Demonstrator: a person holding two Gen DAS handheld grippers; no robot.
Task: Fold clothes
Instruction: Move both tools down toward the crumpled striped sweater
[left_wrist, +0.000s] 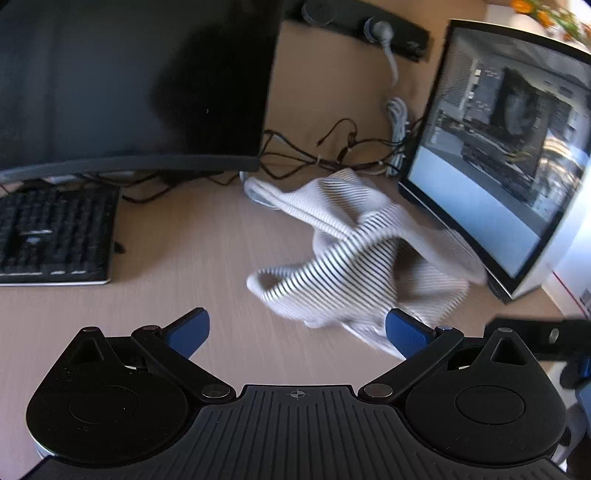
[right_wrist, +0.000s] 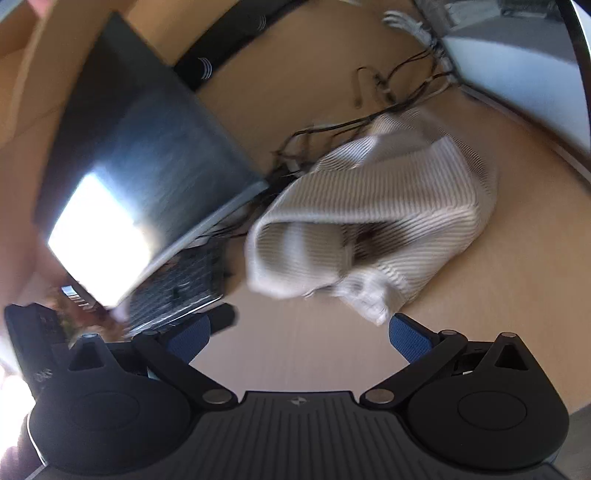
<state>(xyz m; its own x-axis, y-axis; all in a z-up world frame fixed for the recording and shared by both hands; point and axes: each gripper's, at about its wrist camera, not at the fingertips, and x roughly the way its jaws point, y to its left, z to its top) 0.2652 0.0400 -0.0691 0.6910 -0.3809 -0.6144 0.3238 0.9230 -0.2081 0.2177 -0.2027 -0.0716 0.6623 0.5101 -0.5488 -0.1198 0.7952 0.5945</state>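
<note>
Left wrist view: the left gripper (left_wrist: 297, 334) fills the lower frame with its blue-padded fingers (left_wrist: 188, 334) spread wide and nothing between them. Its right pad lies just beside the near hem of the striped garment (left_wrist: 354, 254), though the blur hides whether they touch. The garment is a crumpled white knit with thin dark stripes, heaped on the light wooden worktop (left_wrist: 177, 302) right of centre. Its long axis runs from the near hem at lower centre toward the upper middle of the frame, where a bunched end points at the tangled cables (left_wrist: 332, 147). One twisted band crosses it from lower left to upper right. A dark monitor (left_wrist: 129, 85) fills the upper left with a black keyboard (left_wrist: 55, 236) below it; a lit screen (left_wrist: 506, 166) stands at the right, close to the garment.

Right wrist view: the right gripper (right_wrist: 299, 334) is likewise released, its pads far apart and empty. The garment (right_wrist: 376, 218) lies just beyond the right pad, at centre right. Here its long axis runs from the hem at lower centre toward the upper right, and an open, tube-like fold faces left. The picture is motion-blurred.
</note>
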